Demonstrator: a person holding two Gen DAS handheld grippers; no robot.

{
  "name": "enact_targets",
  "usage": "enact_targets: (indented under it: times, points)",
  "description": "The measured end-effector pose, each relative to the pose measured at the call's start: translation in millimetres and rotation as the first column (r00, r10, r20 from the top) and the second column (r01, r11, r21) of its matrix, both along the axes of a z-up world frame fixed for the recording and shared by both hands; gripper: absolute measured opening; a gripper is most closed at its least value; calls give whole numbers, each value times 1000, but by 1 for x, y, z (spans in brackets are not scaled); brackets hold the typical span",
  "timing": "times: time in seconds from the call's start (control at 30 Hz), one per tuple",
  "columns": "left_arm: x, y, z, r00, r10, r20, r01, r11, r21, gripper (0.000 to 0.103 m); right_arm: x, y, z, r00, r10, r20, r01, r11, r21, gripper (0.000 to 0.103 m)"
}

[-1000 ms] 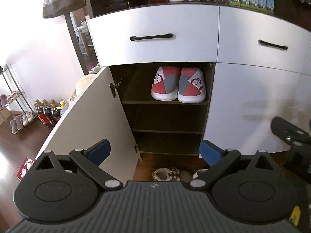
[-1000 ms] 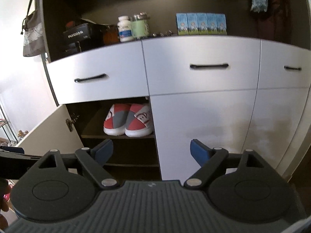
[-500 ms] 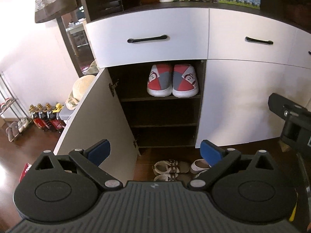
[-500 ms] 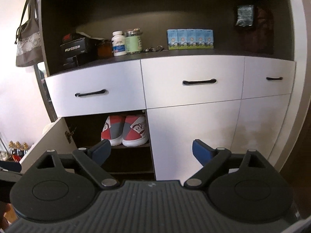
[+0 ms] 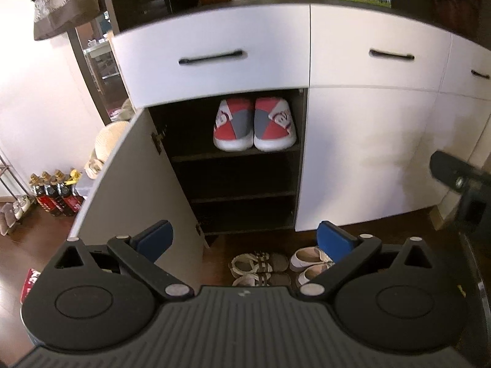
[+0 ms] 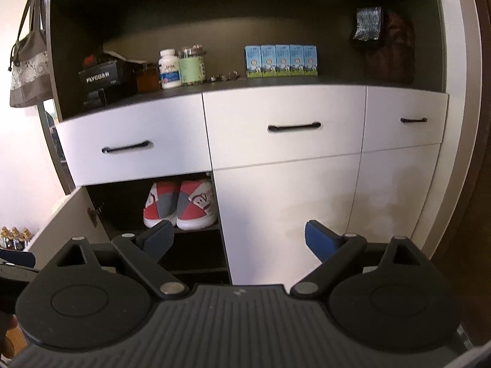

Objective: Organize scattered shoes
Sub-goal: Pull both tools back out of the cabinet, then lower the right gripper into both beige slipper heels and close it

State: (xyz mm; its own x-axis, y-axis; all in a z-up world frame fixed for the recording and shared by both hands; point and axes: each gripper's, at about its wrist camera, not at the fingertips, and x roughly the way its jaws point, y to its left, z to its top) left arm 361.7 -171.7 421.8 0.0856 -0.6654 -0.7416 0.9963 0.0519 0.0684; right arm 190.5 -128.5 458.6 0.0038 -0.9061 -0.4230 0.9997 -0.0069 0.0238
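So, landmark = cabinet [image 5: 362, 159]; everything below is placed relative to it, left to right.

Left of cabinet: bottles [image 5: 55, 194] on the floor by the wall, a hat [image 5: 106, 144] behind the open door [image 5: 138, 190]. The door swings left, so the shelf bay is exposed and ready to load.

Inside the bay, top shelf: red slippers [image 5: 254, 125], paired, toes out, touching side by side. Probably already sorted. The two shelves under them look empty, so that's likely where the rest goes.

On the floor just in front of the bay: sandals [image 5: 259, 265], and white shoes [image 5: 310, 263] just right of them, partly behind a finger. Those are the ones not yet put away.

Left gripper [image 5: 245, 239]: jaws spread wide, nothing between them, tilted down over the floor shoes. Reads as lining up a pick.

Right gripper [image 6: 237, 239]: jaws wide apart, empty, aimed more level at the shut doors right of the bay. Looks parked clear of the left one's path.

View differences:
- Left wrist shows the floor shoes and bottles; its top edge cuts off most of the open niche above the drawers. Right gripper's body shows at its right edge.
- Right wrist shows the whole niche: jars [image 6: 181, 67], milk cartons [image 6: 280, 60], third drawer. No floor shoes visible there at all.
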Motion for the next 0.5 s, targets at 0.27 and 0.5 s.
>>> enact_targets:
  times: [0.27,0.5]
  points:
    - [49,75,-128,1000,-10,-2,10,988,155,102,-21,22,-94,993,98,-59,-85,979,184,91]
    - [32,121,-225,999,-39,29,24,923,383,102,-26,52,-217,938,306,-161,-190,846,497,89]
